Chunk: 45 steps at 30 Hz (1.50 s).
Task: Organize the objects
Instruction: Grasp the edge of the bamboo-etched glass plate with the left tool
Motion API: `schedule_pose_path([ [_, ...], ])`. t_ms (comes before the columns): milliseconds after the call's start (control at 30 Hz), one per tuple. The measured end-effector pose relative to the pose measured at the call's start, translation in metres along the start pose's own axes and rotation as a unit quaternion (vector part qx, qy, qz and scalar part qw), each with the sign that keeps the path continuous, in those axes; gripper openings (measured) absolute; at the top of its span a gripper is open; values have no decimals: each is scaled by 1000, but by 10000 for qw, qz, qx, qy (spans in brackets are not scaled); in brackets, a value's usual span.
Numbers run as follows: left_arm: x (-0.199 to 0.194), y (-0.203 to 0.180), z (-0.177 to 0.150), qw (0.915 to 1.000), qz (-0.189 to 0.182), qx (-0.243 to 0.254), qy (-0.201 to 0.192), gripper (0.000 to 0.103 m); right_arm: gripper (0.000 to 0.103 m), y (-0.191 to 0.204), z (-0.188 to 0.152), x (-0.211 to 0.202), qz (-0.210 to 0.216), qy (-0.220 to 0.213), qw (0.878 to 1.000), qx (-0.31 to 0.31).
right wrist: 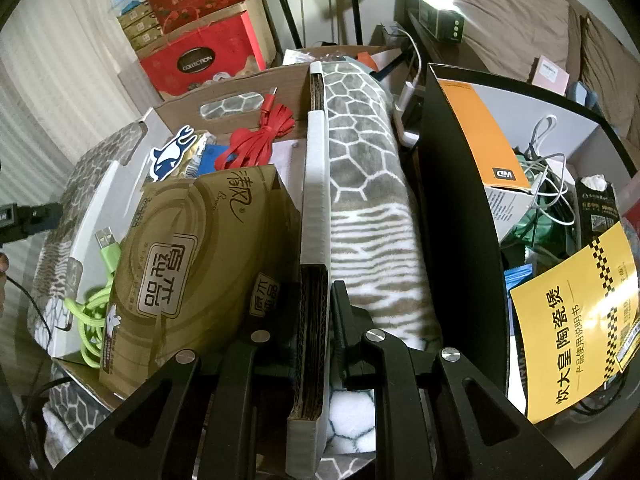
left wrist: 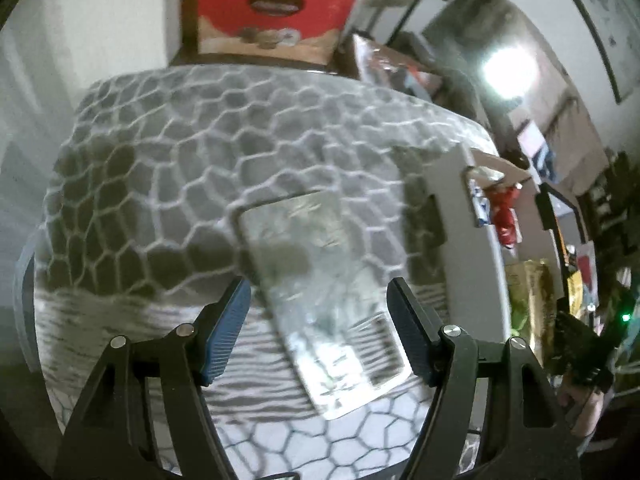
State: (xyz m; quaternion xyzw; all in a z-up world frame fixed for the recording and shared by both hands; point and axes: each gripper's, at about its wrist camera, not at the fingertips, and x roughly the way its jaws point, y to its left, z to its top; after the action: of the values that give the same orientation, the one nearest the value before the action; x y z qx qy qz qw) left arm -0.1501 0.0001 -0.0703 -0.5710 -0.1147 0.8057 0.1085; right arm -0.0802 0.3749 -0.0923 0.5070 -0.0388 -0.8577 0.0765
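Silvery and crinkled, a flat foil pouch (left wrist: 320, 304) lies on the grey honeycomb blanket (left wrist: 180, 152) between the wide-spread jaws of the left gripper (left wrist: 318, 320), untouched by either pad; only the left view shows it. The right view alone shows the right gripper (right wrist: 316, 312) clamped narrow on the cardboard wall (right wrist: 314, 240) of a white box holding a gold tissue pack (right wrist: 192, 264), green cable (right wrist: 94, 312) and red cable (right wrist: 260, 136).

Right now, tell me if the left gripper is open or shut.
Open: the left gripper has its blue pads spread apart over the clear packet, not pressing it.
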Motion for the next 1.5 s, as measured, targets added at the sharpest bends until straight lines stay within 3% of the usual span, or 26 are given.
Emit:
schedule_pose_path([
  [133, 2, 8, -12, 9999, -47, -85, 94, 67, 14, -1, 0, 0, -12, 2, 10000, -6],
  [467, 26, -19, -41, 9981, 68, 161, 586, 68, 14, 0, 0, 0, -15, 2, 10000, -2],
  [733, 36, -36, -45, 9958, 526, 533, 527, 67, 14, -1, -1, -1, 10, -10, 10000, 20],
  [833, 37, -40, -43, 9947, 721, 582, 455, 53, 14, -2, -2, -2, 19, -19, 10000, 29],
  [1067, 33, -29, -38, 9972, 554, 347, 356, 47, 15, -2, -2, -2, 15, -19, 10000, 26],
  [1500, 15, -10, -38, 9997, 131, 46, 189, 46, 14, -2, -3, -2, 3, -10, 10000, -5],
])
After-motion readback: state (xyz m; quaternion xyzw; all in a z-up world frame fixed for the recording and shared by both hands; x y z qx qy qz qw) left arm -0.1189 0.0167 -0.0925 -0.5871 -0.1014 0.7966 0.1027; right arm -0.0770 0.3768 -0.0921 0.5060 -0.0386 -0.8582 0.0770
